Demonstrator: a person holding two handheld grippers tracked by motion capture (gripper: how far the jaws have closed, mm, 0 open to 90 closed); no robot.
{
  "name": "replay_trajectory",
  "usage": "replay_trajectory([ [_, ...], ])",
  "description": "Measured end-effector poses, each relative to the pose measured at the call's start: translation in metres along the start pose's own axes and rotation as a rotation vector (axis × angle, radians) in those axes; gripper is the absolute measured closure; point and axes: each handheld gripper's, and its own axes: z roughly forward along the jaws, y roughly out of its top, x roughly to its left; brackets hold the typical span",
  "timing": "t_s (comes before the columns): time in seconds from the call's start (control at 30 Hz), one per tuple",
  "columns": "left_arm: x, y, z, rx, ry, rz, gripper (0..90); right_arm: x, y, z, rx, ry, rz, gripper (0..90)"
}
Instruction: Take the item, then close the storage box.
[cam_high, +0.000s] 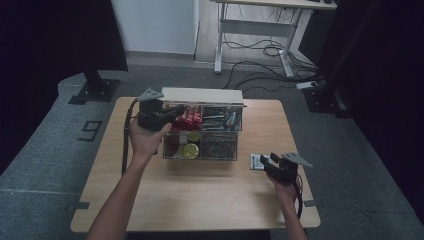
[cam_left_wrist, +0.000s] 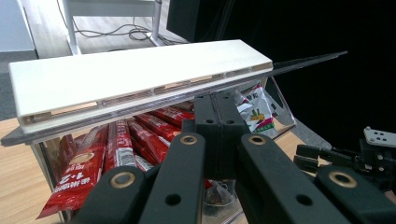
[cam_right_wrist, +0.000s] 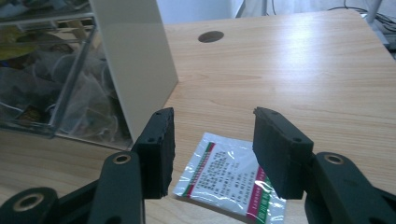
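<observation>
A clear compartment box (cam_high: 200, 150) stands mid-table with its white-edged lid (cam_high: 202, 95) raised at the back. My left gripper (cam_high: 175, 114) is shut, and its tips (cam_left_wrist: 218, 100) sit just under the lid's clear pane (cam_left_wrist: 299, 60), above red sachets (cam_left_wrist: 116, 149). I cannot tell whether the tips touch the pane. A white tea packet (cam_high: 256, 161) with red and green edges lies flat on the table to the right of the box. My right gripper (cam_high: 266, 162) hovers just above the packet (cam_right_wrist: 229, 175) and is open (cam_right_wrist: 212, 140), with nothing between its pads.
The box holds red sachets (cam_high: 190, 116), yellow-green round packs (cam_high: 190, 150) and tea bags (cam_right_wrist: 51, 79). Its white side panel (cam_right_wrist: 135, 60) stands close on the left of my right gripper. A cable hole (cam_right_wrist: 210, 36) is in the tabletop. A desk frame and cables (cam_high: 260, 47) are on the floor behind.
</observation>
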Motion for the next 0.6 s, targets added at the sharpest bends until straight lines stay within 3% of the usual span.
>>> replay_trajectory([
  [0.6,-0.0025,-0.0092,0.0016,0.004,-0.01,0.0,90.0,0.0033,-0.002,-0.0006,0.019,0.024,0.017,48.7],
])
